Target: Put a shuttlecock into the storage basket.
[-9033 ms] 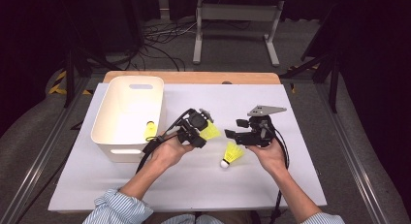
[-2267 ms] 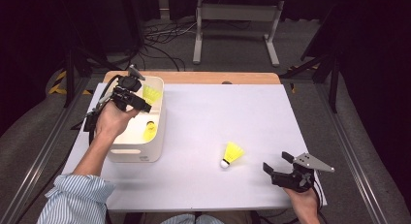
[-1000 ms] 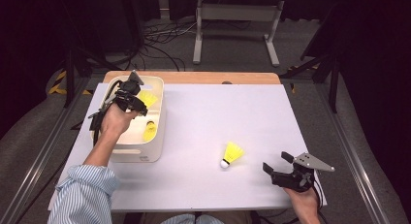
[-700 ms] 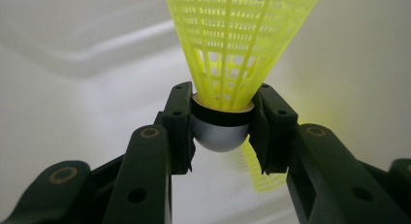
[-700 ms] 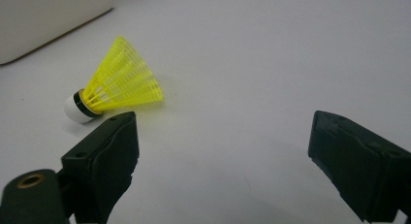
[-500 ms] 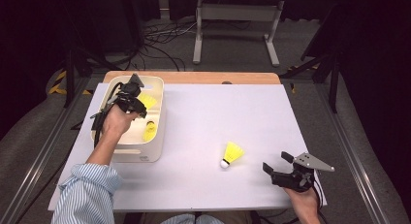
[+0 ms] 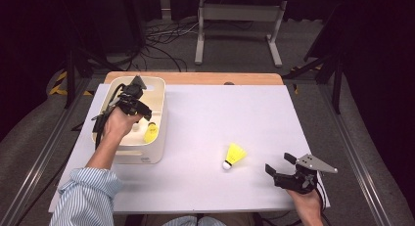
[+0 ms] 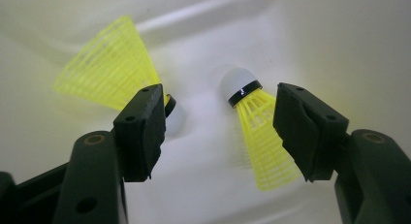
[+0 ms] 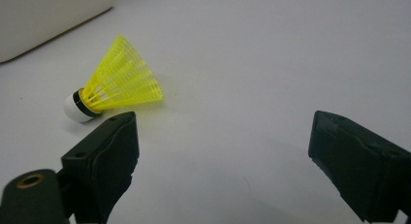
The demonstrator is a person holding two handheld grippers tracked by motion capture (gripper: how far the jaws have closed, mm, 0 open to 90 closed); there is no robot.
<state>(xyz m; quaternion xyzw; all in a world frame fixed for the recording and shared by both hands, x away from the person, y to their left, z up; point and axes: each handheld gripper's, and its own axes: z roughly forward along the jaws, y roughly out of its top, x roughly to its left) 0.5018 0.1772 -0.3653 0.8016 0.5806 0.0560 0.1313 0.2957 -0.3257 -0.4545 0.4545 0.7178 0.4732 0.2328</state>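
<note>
Shuttlecocks, yellow w/ white caps: three seen. Two lie inside the white bin (image 7: 155, 155), at the counter's (image 7: 235, 113) left side near its far edge.

Left tool (image 7: 137, 104) hangs over the bin interior, held by the left hand (image 7: 116, 124), cable trailing down the forearm. Its jaws have just been opening and now stand wide apart. In the left gripper view, the left tool (image 8: 215, 124) looks straight down on the bin floor: one shuttlecock (image 8: 259, 129) lies between the jaws, closer to the right-hand jaw, cap pointing away from the camera, skirt toward it. Pads don't press on it; nothing gripped. Second bin shuttlecock (image 8: 109, 69) lies beyond the other jaw, skirt spread up-left, cap partly hidden behind that jaw. From the high view one yellow shuttlecock (image 7: 150, 133) shows in the bin just beside the left hand; which of the two it is, can't tell.

Third shuttlecock (image 7: 233, 155) lies on its side on the bare counter, right of centre, well apart from the bin, cap toward the near edge.

Right tool (image 7: 280, 165) sits at the counter's near right corner, held by the right hand (image 7: 308, 201), grey plate on top. Jaws wide open, empty. In the right gripper view, right tool (image 9: 223, 136) faces the counter top, w/ the loose shuttlecock (image 9: 114, 88) ahead and off to the left-hand jaw's side, not between the jaws, no contact. Bin wall (image 9: 48, 15) visible in the upper left corner there.
</note>
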